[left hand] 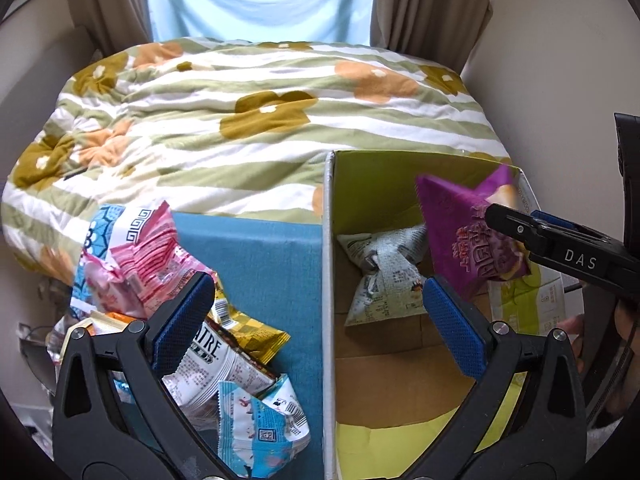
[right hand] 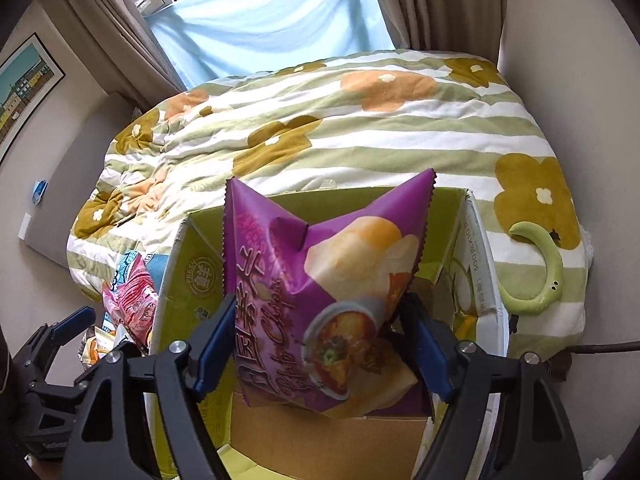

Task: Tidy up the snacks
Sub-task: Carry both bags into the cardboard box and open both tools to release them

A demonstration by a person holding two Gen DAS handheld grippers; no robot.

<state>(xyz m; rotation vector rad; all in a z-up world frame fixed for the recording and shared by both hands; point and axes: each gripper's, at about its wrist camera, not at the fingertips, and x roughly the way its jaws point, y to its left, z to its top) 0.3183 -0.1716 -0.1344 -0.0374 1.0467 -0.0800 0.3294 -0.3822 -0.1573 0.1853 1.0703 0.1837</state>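
An open cardboard box (left hand: 328,240) with green flaps stands in front of the bed, with a grey-white packet (left hand: 384,276) lying inside. Over the box hangs a purple chip bag (right hand: 320,300) between the pads of my right gripper (right hand: 318,300). The bag leans on the left pad, a dark gap shows at the right pad, and it looks blurred in the left wrist view (left hand: 460,232). My left gripper (left hand: 318,284) stands wide open and holds nothing, astride the box's left wall. Left of the box, a pink packet (left hand: 140,264), a white packet (left hand: 208,364) and a light blue packet (left hand: 260,432) lie piled on a blue surface (left hand: 260,264).
A bed with a green-striped floral quilt (left hand: 260,120) fills the space behind the box. A green curved toy (right hand: 548,276) lies on the quilt to the box's right. Curtains (right hand: 436,4) and a window are at the back, and a framed picture (right hand: 24,92) hangs on the left wall.
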